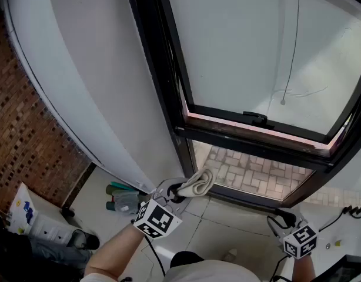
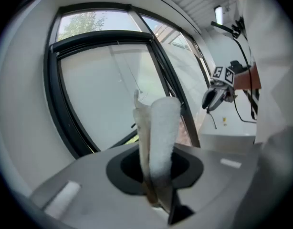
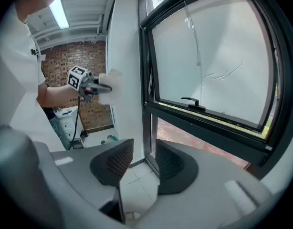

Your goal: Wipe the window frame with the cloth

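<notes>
A folded whitish cloth (image 1: 197, 183) (image 2: 158, 132) is pinched in my left gripper (image 1: 179, 190), which is shut on it. The cloth hangs in the air near the lower left corner of the black window frame (image 1: 179, 135), a little short of it. In the right gripper view the cloth (image 3: 109, 86) shows beside the white wall. My right gripper (image 1: 284, 221) (image 3: 139, 163) is open and empty, low at the right, its pads (image 3: 114, 161) pointing at the frame's bottom rail (image 3: 204, 128). A black window handle (image 1: 255, 119) (image 3: 192, 102) sits on the sash.
A curved white wall (image 1: 98, 81) runs left of the window, with brick wall (image 1: 27, 116) beyond. Bottles (image 1: 123, 198) and a white bag (image 1: 29, 216) lie on the tiled floor below. A black cable (image 1: 352, 211) trails at the right. A cord (image 1: 292, 46) hangs over the glass.
</notes>
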